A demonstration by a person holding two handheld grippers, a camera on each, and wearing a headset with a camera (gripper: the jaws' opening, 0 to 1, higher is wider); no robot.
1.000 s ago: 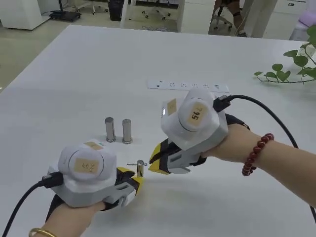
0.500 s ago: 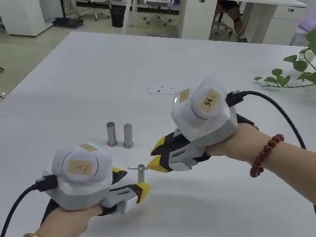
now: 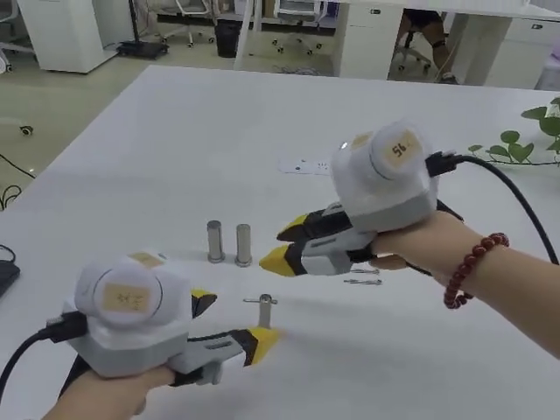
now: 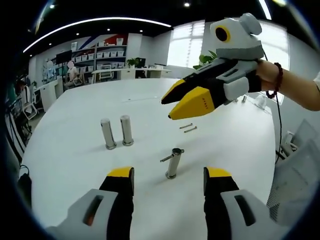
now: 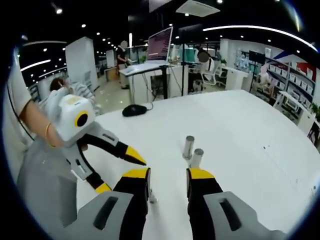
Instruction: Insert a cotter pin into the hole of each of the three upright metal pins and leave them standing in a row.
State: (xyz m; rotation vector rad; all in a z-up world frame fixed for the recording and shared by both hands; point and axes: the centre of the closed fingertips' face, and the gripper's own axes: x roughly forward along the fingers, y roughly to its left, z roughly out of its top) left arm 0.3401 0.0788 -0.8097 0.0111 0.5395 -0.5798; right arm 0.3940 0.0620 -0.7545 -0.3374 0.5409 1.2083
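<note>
A yellow sticker (image 3: 400,149) on the round top of the right gripper (image 3: 273,248) is showing handwritten dark digits that are reading as 56; whether more follows cannot be told. A second sticker (image 3: 122,300), on top of the left gripper (image 3: 234,317), is carrying dark marks too blurred to read.

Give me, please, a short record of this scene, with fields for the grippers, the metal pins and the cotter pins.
left gripper: open, empty
right gripper: open, empty, raised above the table
fitted pin: upright, a cotter pin through its top, ahead of the left gripper's jaws, untouched
bare pins: two, upright, side by side, farther back
loose cotter pins: two, lying on the table near the right gripper
progress: one pin of three fitted
</note>
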